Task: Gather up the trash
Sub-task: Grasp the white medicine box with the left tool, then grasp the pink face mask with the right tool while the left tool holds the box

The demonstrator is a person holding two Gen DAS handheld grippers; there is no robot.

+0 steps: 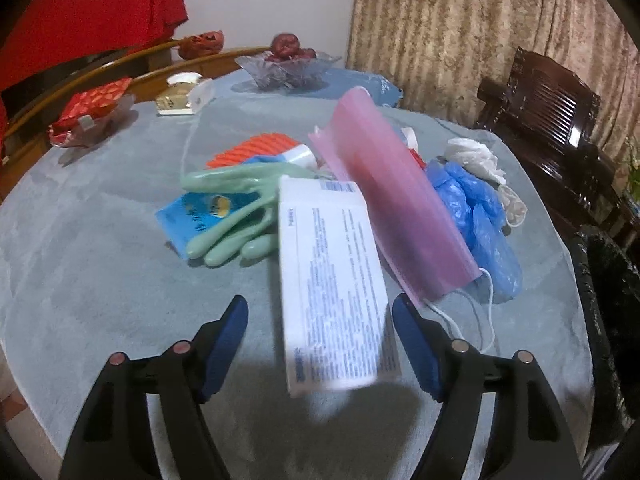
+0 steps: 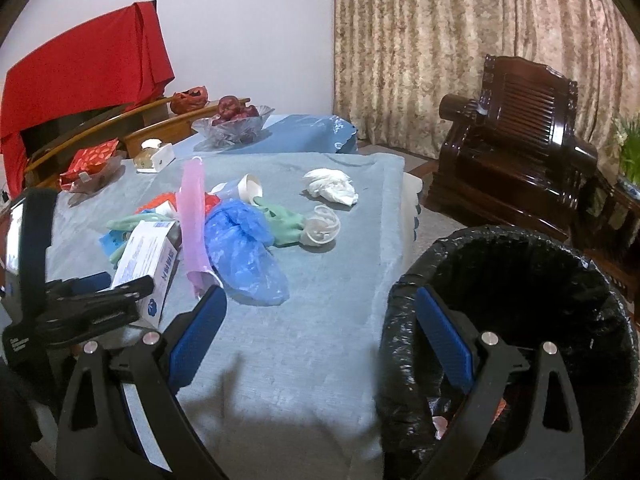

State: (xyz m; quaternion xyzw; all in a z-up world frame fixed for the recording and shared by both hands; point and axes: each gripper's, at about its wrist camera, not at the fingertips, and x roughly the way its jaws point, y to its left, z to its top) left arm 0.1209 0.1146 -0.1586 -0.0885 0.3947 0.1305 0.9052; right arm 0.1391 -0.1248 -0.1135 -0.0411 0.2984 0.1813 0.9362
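Straddling flat printed white box [image 1: 334, 280] | left gripper [image 1: 320, 312] jaws apart | fuzzy grey cloth [image 1: 100, 272]

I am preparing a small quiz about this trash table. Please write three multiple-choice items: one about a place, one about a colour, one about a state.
1. Where is the black-lined trash bin?
A. beside the table edge
B. on the table
C. on the armchair

2. What colour is the face mask?
A. yellow
B. pink
C. black

3. How is the left claw?
A. shut empty
B. out of view
C. open around the white box

Answers: 1 A, the trash bin stands off the table. 2 B, the face mask is pink. 3 C, the left claw straddles the white box, pads apart.
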